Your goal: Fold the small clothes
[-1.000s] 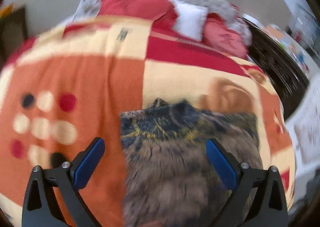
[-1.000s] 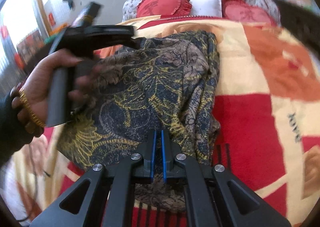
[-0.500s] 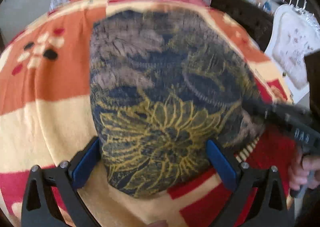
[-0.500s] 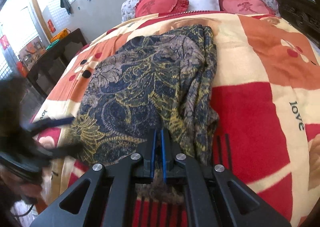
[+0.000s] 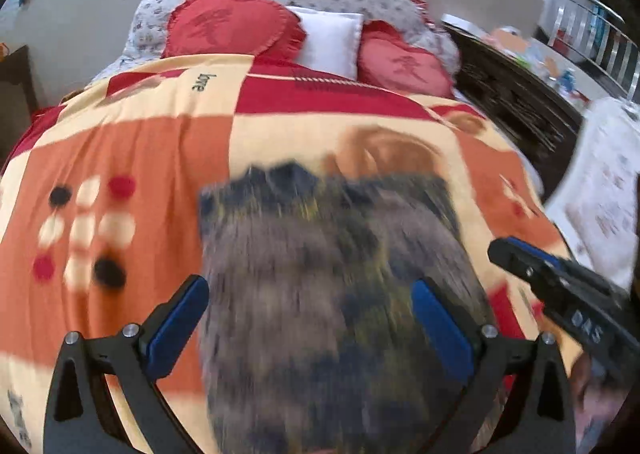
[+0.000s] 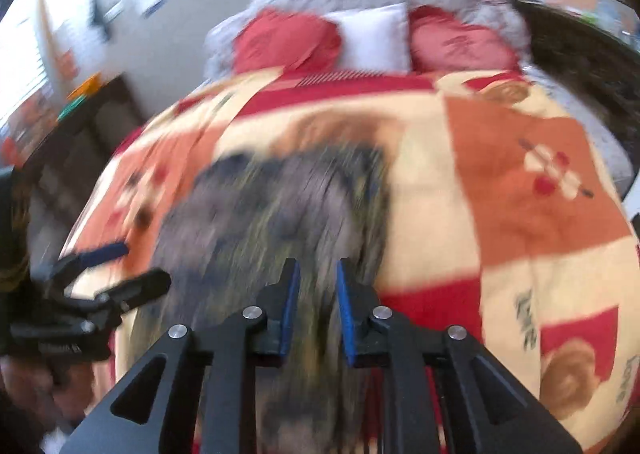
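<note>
A dark blue, grey and yellow patterned garment (image 5: 332, 278) lies on the bed blanket (image 5: 132, 150), blurred by motion; it also shows in the right wrist view (image 6: 272, 214). My left gripper (image 5: 310, 318) is open wide, its blue pads on either side of the garment's near part. My right gripper (image 6: 317, 294) is partly open over the garment's near edge, with nothing held. The right gripper shows at the right in the left wrist view (image 5: 560, 294); the left one shows at the left in the right wrist view (image 6: 104, 278).
Two red heart cushions (image 5: 232, 28) and a white pillow (image 5: 328, 36) lie at the head of the bed. A dark wooden cabinet (image 5: 516, 102) stands to the right. A dark side table (image 6: 80, 122) stands to the left.
My right gripper has opened from shut. Both cameras have swung, and the garment now looks shorter and lies nearer to me. The left gripper stays open.
</note>
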{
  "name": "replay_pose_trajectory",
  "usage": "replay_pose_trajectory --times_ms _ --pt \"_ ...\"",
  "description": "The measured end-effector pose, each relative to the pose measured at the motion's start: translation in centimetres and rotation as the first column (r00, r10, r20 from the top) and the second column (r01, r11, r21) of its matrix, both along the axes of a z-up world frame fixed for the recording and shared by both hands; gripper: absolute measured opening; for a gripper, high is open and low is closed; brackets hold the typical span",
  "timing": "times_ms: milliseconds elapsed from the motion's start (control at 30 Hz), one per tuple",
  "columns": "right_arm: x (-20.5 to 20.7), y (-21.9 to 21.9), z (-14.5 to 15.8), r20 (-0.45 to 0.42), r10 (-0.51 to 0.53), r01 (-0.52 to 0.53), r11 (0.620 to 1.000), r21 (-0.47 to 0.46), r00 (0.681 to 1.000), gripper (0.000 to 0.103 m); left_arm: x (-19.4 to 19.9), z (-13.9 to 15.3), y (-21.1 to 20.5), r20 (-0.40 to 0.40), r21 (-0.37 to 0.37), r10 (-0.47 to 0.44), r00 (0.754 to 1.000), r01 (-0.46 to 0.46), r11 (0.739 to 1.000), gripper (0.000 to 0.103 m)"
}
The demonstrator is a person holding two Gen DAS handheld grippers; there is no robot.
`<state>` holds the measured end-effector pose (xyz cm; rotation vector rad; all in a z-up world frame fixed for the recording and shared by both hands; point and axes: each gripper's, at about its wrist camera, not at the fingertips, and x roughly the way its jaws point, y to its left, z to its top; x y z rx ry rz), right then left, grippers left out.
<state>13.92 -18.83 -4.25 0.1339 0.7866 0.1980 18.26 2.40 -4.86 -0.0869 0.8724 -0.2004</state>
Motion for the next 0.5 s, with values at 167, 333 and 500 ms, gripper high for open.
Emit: replay_pose_trajectory --times_ms 167,333,500 --pt "6.2 1.7 -1.7 0.009 -0.042 0.042 0.999 -0.008 0.999 0.025 3.7 -5.8 0.9 -0.113 0.032 0.097 0.989 -0.094 0.995 0.103" --pt "9.0 2.5 -6.9 -0.037 0.012 -0.013 0.999 -0.037 0.999 0.026 3.6 -6.7 1.8 -0.105 -0.007 0.131 0.986 -0.132 0.991 0.103" --pt "9.1 1.7 -7.0 -0.038 0.023 -0.023 1.000 0.002 0.999 0.026 4.2 -7.0 1.2 -0.105 0.043 0.150 0.983 -0.146 0.988 0.103"
